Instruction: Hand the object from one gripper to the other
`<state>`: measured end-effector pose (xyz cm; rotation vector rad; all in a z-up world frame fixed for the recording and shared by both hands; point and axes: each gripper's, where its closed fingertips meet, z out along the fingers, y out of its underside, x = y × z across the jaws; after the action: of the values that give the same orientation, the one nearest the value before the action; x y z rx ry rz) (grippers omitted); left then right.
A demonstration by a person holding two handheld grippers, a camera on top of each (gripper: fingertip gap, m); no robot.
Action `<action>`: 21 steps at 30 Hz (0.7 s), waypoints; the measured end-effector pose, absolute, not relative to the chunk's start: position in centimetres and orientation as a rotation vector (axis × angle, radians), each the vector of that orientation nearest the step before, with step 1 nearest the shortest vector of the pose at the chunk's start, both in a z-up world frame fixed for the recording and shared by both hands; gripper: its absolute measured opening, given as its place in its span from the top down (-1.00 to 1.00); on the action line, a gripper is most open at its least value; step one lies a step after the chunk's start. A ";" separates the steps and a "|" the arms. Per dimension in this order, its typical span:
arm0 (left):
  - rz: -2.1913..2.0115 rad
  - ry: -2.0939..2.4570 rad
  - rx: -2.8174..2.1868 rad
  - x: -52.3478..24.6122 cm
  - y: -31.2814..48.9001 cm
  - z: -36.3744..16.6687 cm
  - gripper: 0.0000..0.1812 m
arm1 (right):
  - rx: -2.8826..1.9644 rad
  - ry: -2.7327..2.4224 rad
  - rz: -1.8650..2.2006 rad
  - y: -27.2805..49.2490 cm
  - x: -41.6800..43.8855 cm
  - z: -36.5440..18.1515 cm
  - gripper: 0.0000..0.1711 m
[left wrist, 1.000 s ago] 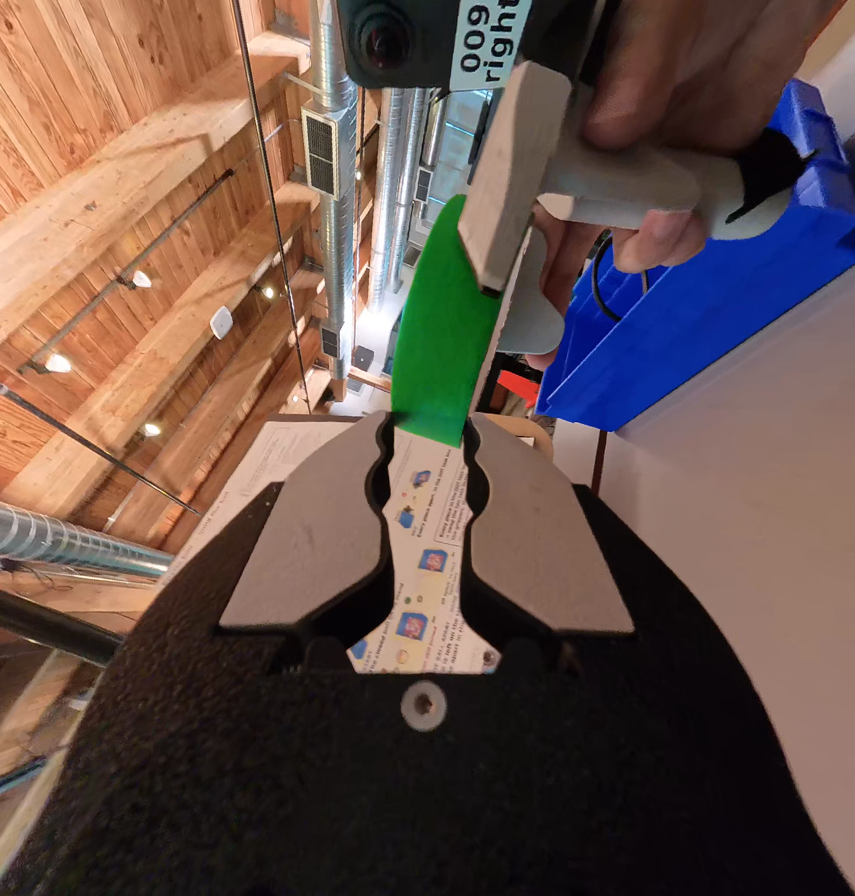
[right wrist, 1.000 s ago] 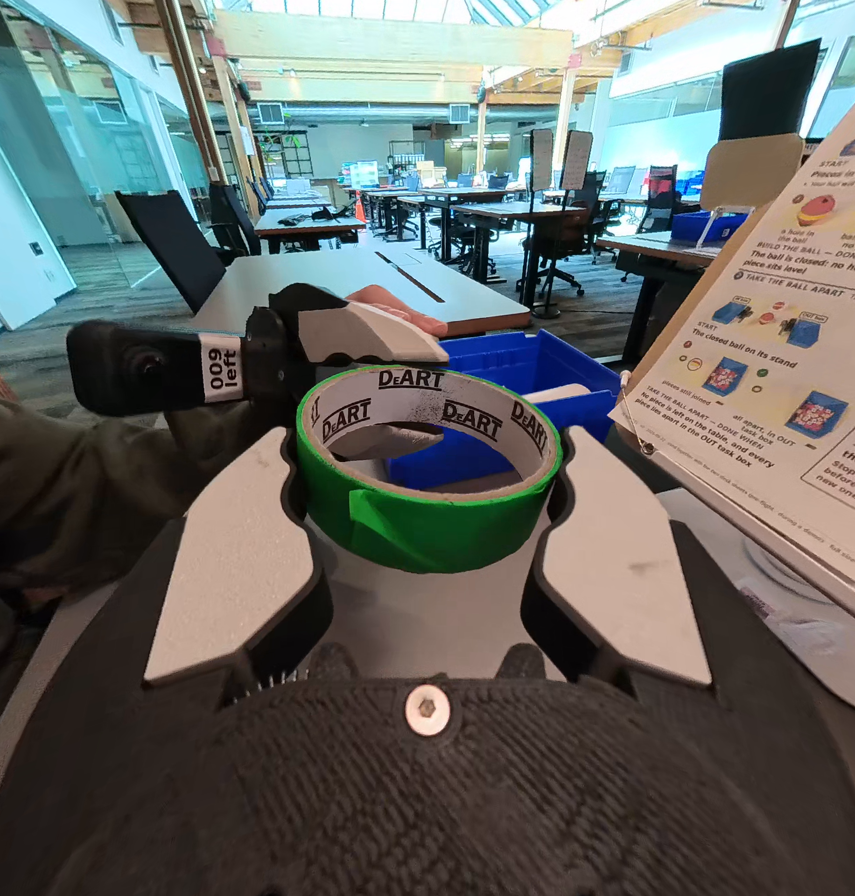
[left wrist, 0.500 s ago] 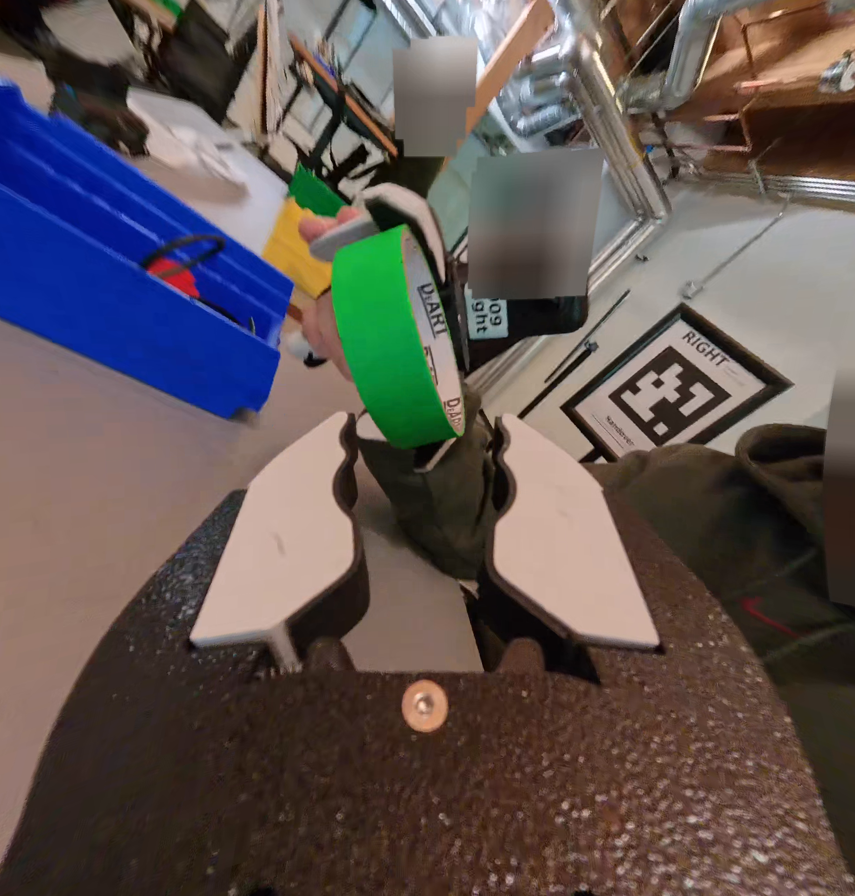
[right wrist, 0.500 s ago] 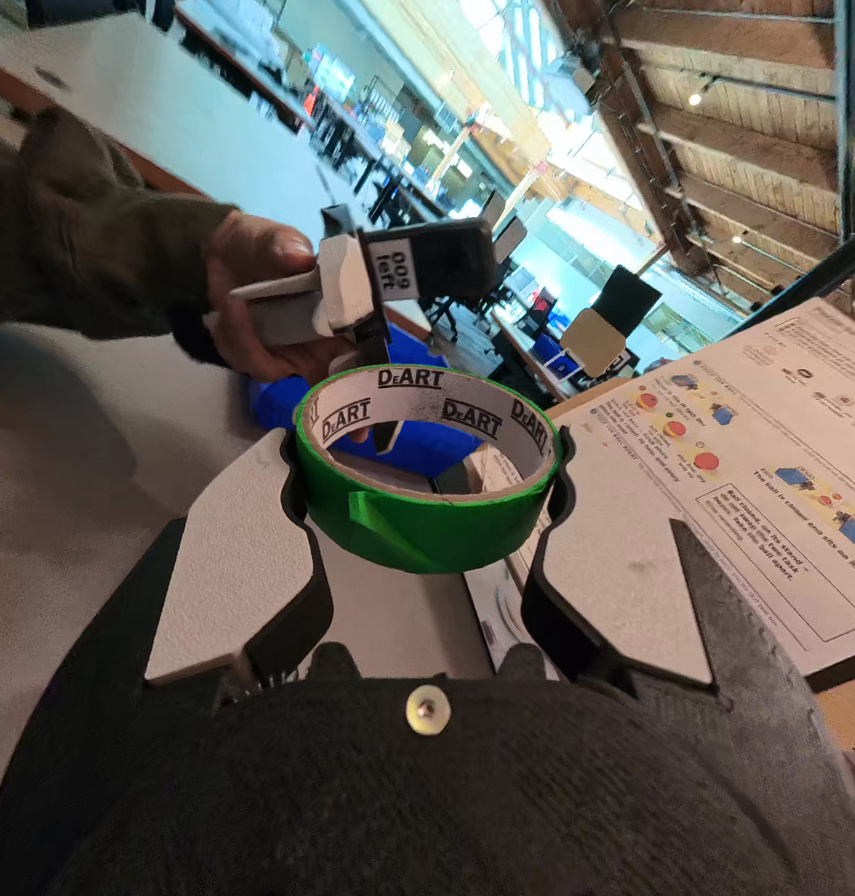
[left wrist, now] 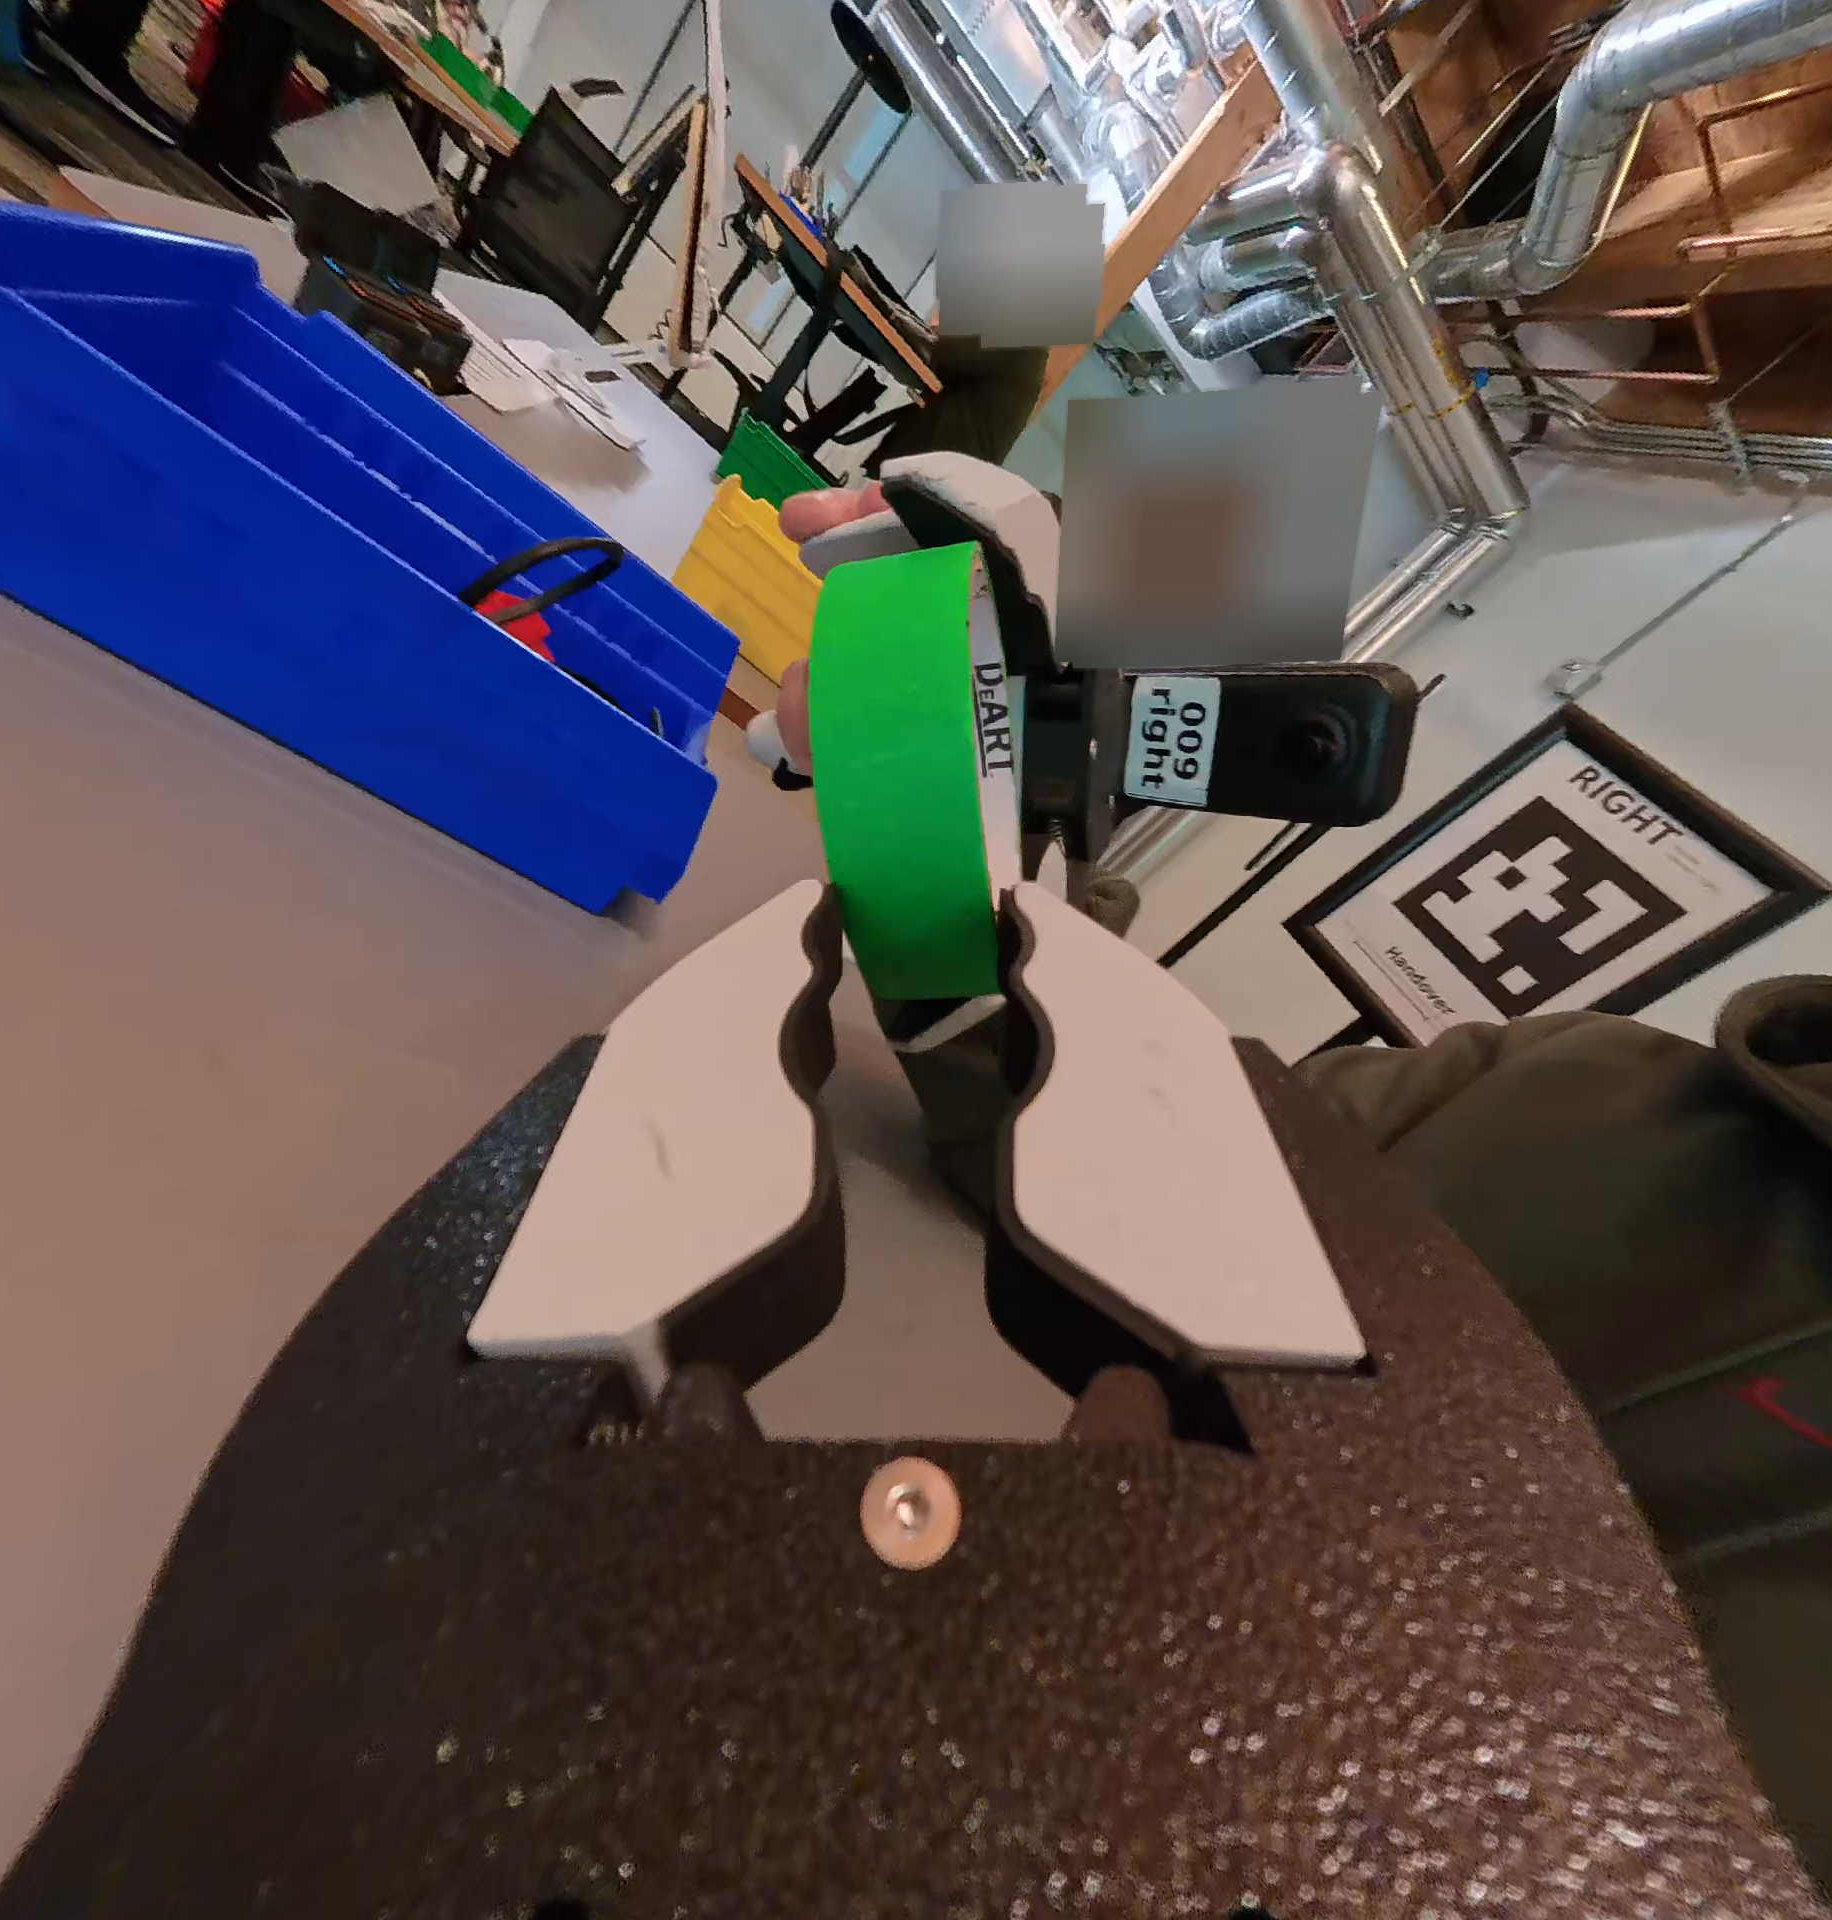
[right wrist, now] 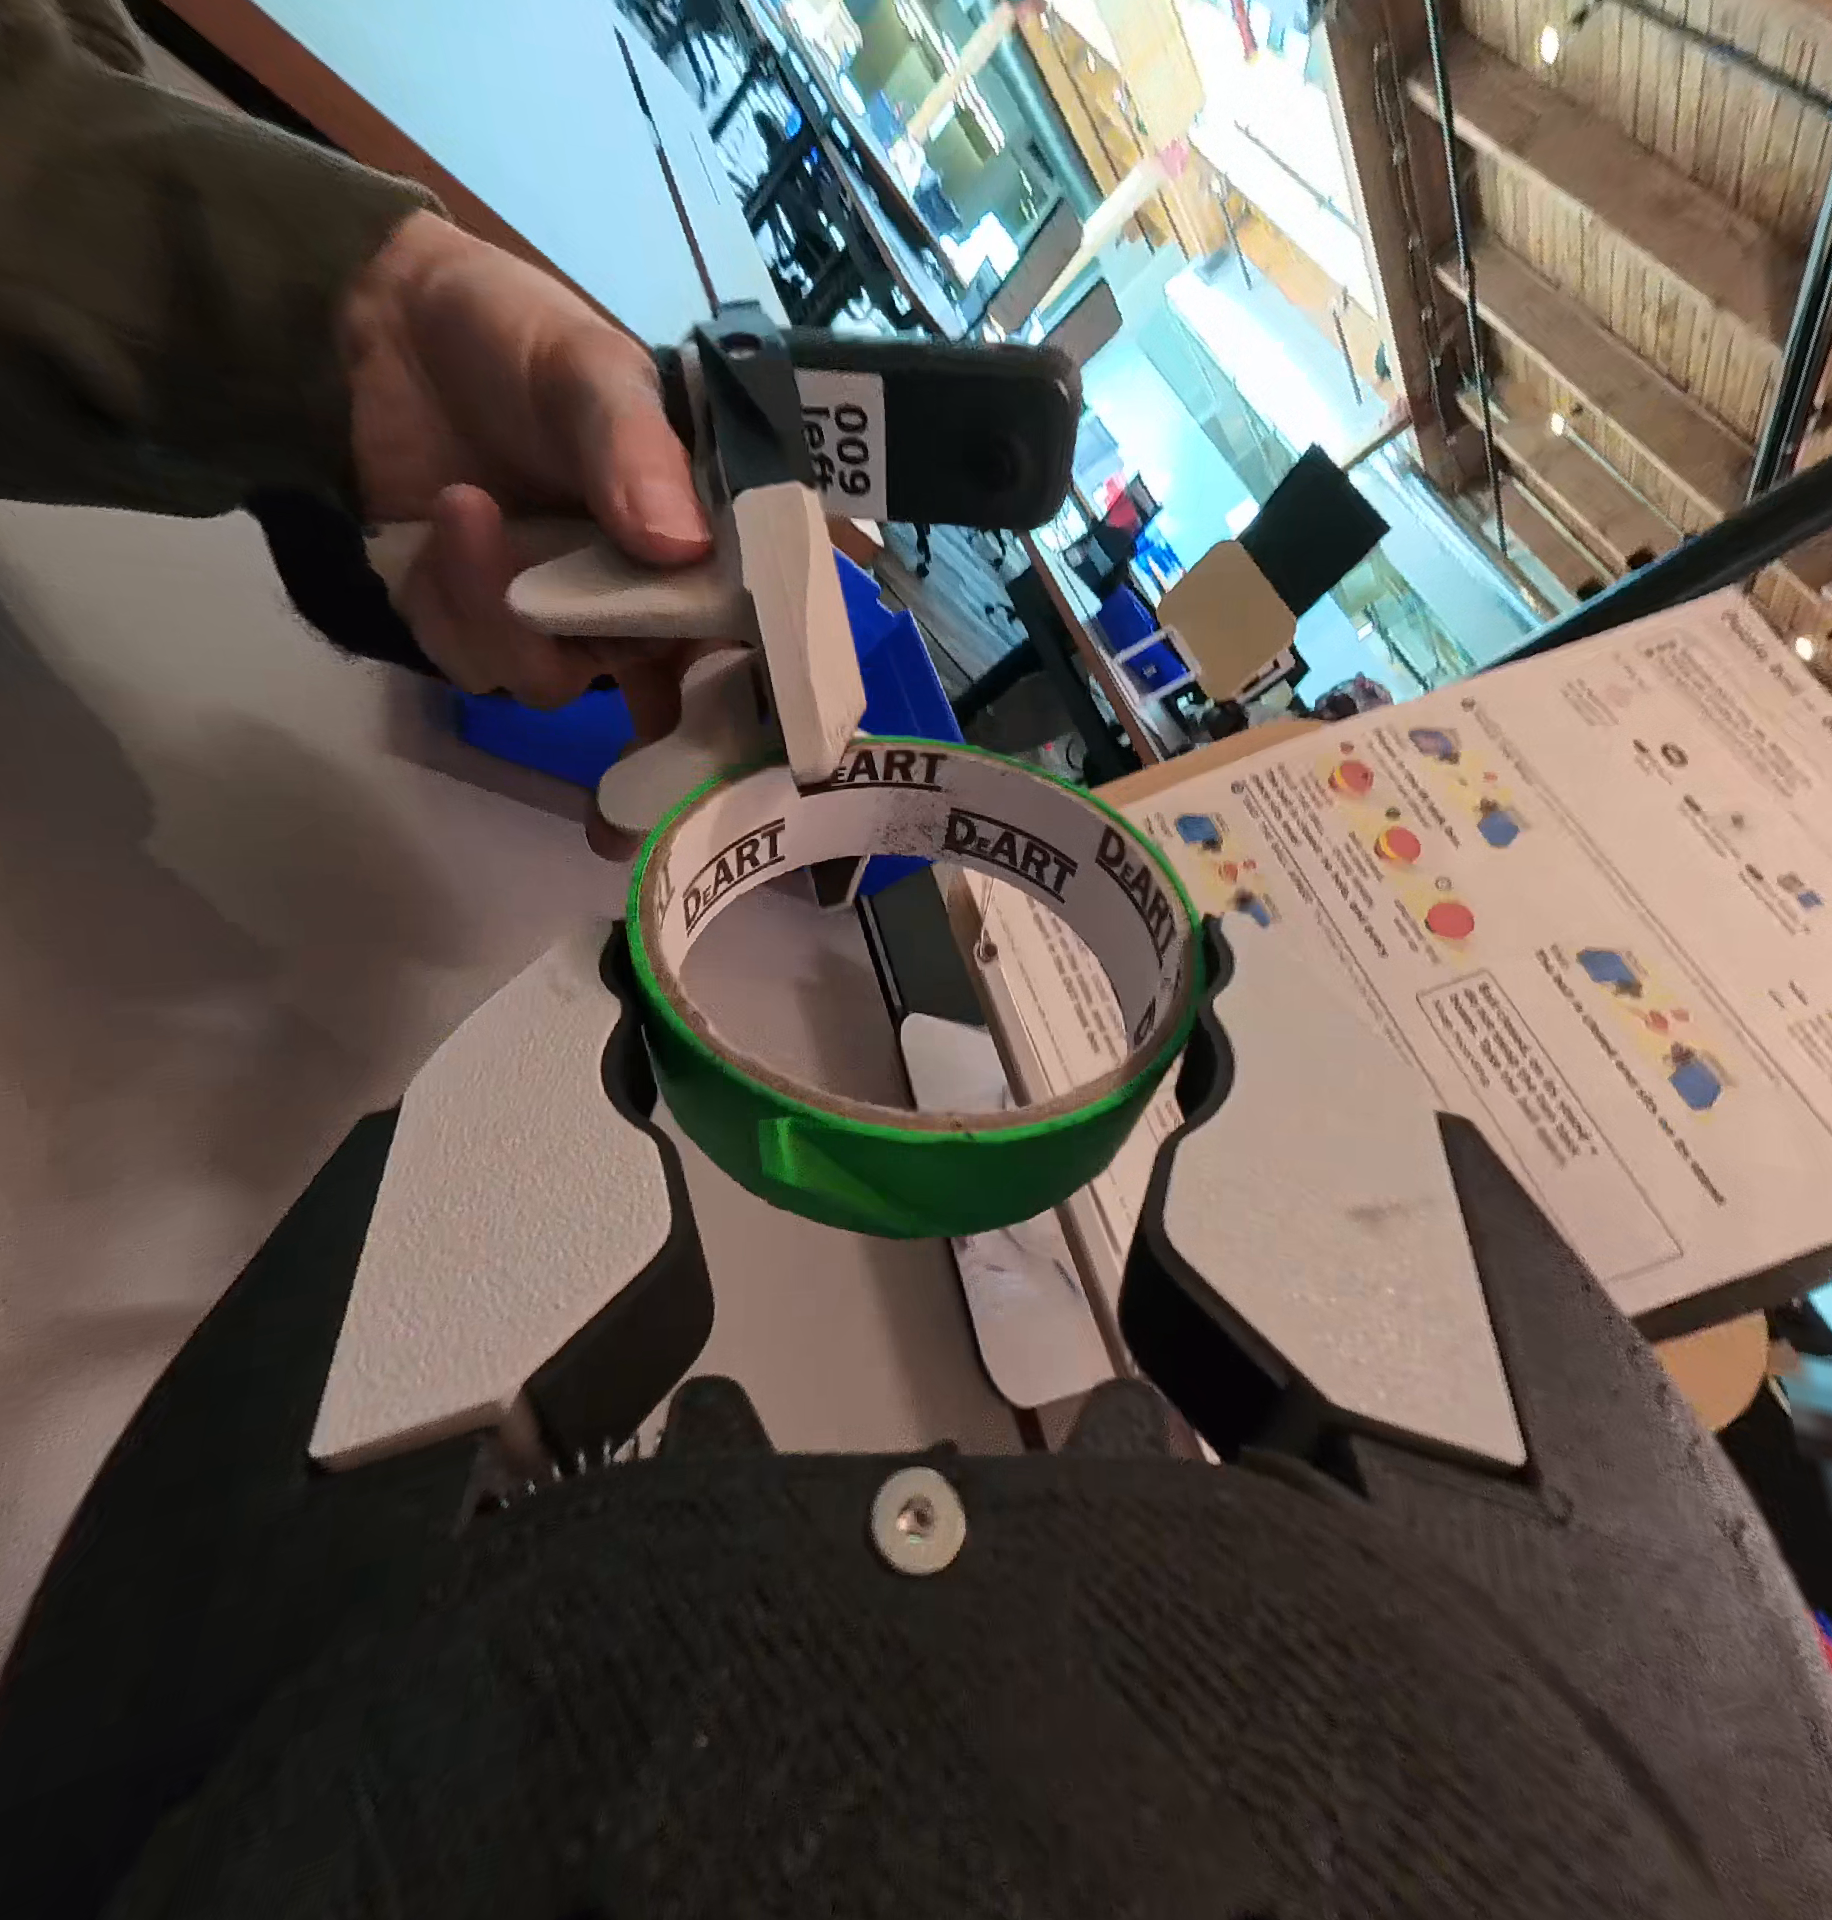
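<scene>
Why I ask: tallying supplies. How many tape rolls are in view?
1. The green roll of tape sits clamped in the right claw, its far rim inside the left claw. More could be hidden inside the blue plastic bin.

A light grey table (left wrist: 216,1039) carries the items. A blue bin (left wrist: 299,582) sits directly on it, toward the far side; inside are a red part and a black cable loop. Beyond the bin, loose white papers (left wrist: 569,374) lie on the tabletop. In the right wrist view, a printed instruction sheet (right wrist: 1494,935) on a board stands over the table edge; whether it rests on the table cannot be confirmed.
</scene>
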<state>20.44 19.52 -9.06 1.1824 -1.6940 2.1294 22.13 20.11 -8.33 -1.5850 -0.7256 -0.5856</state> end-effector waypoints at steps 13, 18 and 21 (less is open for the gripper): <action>2.434 -1.659 1.279 21.5 24.5 -7.2 0.71 | -1.537 0.047 0.310 19.7 24.1 -5.6 0.23; 2.455 -1.697 1.244 21.3 24.3 -7.1 0.71 | -1.505 0.131 0.510 20.5 23.6 -6.1 0.55; 2.482 -1.731 1.236 21.3 24.1 -6.8 0.71 | -1.518 0.117 0.489 20.9 23.6 -6.4 0.65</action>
<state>21.30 24.12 -6.83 1.2362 -1.7310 2.4823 23.57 20.86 -6.40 -1.5180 0.1173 0.4893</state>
